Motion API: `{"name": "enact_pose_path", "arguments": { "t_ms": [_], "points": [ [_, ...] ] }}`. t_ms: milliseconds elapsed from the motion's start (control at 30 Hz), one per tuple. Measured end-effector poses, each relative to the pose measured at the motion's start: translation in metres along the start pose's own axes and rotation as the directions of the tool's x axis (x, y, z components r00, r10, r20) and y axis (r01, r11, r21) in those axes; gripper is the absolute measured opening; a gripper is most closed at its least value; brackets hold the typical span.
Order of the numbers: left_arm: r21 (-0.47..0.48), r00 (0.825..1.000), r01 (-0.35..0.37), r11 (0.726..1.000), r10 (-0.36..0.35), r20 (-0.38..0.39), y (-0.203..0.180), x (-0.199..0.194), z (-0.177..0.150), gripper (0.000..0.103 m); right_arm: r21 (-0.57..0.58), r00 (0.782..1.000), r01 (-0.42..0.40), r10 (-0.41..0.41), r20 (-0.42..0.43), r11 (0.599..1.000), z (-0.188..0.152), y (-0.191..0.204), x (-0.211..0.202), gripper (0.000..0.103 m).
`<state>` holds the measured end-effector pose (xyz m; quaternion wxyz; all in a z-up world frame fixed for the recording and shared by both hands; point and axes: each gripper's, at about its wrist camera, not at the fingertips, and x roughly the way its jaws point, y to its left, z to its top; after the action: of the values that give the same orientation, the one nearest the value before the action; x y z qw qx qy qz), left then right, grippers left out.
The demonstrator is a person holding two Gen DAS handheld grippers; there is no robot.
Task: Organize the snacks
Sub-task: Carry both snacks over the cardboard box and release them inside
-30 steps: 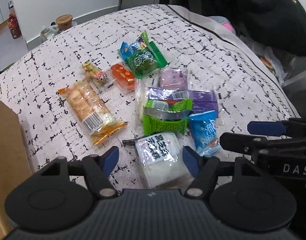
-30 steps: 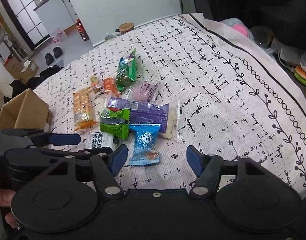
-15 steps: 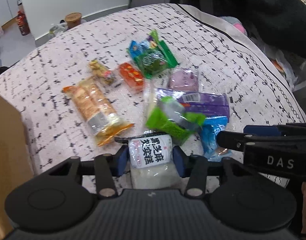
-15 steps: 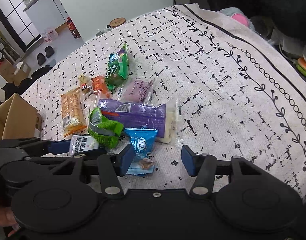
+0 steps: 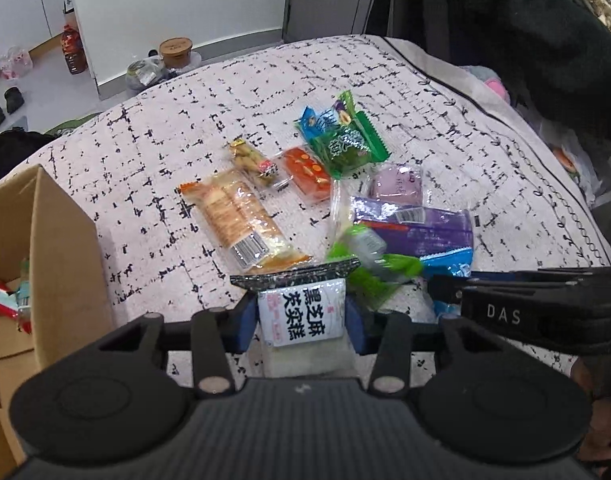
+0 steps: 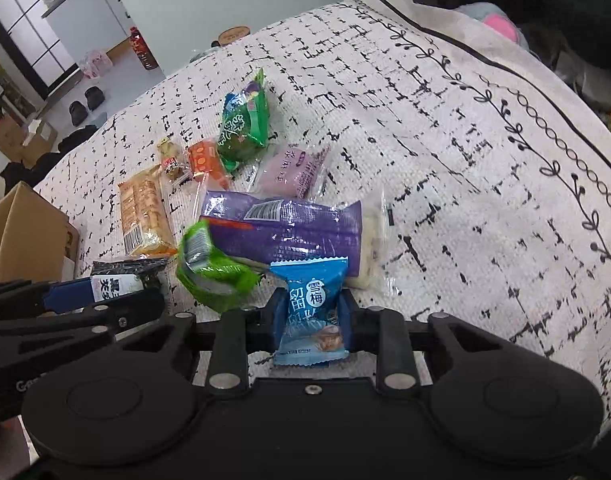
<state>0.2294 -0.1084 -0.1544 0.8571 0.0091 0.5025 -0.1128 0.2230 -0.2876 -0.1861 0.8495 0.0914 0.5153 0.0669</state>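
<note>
A bench under a white cloth [image 5: 153,168] with black dashes and a vine border carries the snacks in a loose pile around its middle. At its left edge stands an open cardboard box [image 5: 61,248] with a few packets inside.

The largest packet is a long purple wrapper [image 6: 281,228] with a barcode, lying across the middle of the pile. To its left lies a clear pack of crackers [image 5: 241,220] with orange ends and a barcode. Toward the far edge sits a green packet [image 5: 345,144] with white characters I cannot read, overlapping a blue one. Between them and the crackers lie a pale lilac packet [image 5: 395,182], an orange-red packet [image 5: 307,170] and a small clear pack of yellowish pieces [image 5: 251,160]. A crumpled bright green packet [image 6: 213,270] lies just in front of the purple wrapper.

The left tool [image 5: 301,320] has its blue pads pressed on a white packet [image 5: 301,316] with a black speckled top seam, printed "黑芝麻" and a second line of bold black characters.

The right tool [image 6: 311,316] has just been closing and now pinches a small blue packet [image 6: 311,308], marked "雪梅" in a white circle, at the near side of the pile. Its black body reads "DAS".
</note>
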Motion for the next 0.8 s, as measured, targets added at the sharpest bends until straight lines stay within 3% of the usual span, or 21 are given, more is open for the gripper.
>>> {"name": "enact_pose_path", "arguments": {
  "t_ms": [400, 800],
  "points": [
    [-0.036, 0.996, 0.026, 0.999, -0.023, 0.087, 0.016, -0.035, -0.002, 0.044, -0.025, 0.995, -0.059, 0.061, 0.080, 0.998, -0.002, 0.003, -0.034, 0.020],
    [-0.082, 0.985, 0.016, 0.997, -0.002, 0.175, 0.038, -0.078, -0.005, 0.044, -0.075, 0.977, -0.151, 0.161, 0.140, 0.986, 0.003, 0.035, -0.065, 0.020]
  ]
}}
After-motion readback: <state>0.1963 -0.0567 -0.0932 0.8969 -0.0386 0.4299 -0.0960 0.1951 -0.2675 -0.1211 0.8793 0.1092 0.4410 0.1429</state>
